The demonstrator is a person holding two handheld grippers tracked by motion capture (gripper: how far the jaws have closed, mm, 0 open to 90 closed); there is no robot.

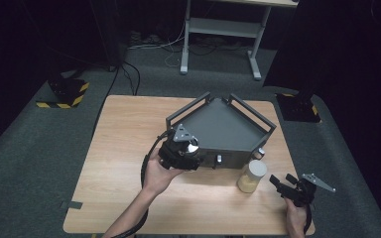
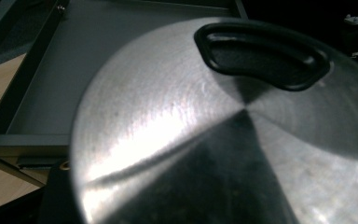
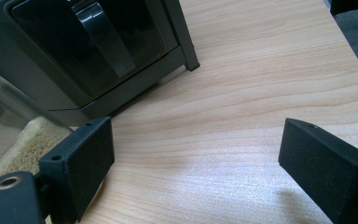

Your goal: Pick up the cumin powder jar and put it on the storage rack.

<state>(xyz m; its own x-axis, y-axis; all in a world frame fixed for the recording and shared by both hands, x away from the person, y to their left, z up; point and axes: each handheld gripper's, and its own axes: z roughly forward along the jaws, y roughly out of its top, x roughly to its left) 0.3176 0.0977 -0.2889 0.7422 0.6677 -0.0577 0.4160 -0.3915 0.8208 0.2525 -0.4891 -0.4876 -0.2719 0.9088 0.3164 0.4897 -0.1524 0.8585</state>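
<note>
A steel lid (image 2: 223,135) with a black handle, at centre frame in the high view, hangs over the front rim of the grey tray (image 1: 228,124), clamped in the left gripper (image 1: 181,151). At lower right the right gripper (image 1: 285,182) stands open and empty beside a grain jar (image 1: 252,176), bare tabletop (image 1: 119,148) lying open to the left. No writing is legible.

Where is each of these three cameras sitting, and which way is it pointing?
High view: above the person's side, looking forward and down on the wooden table; both forearms, left gripper and right gripper show.
Left gripper view: rides the left gripper, facing a shiny metal lid held close, grey tray behind.
Right gripper view: rides the right gripper, looking along its open jaws across the table; grain jar beside.
Shared: the grey tray appears in the high view too.
</note>
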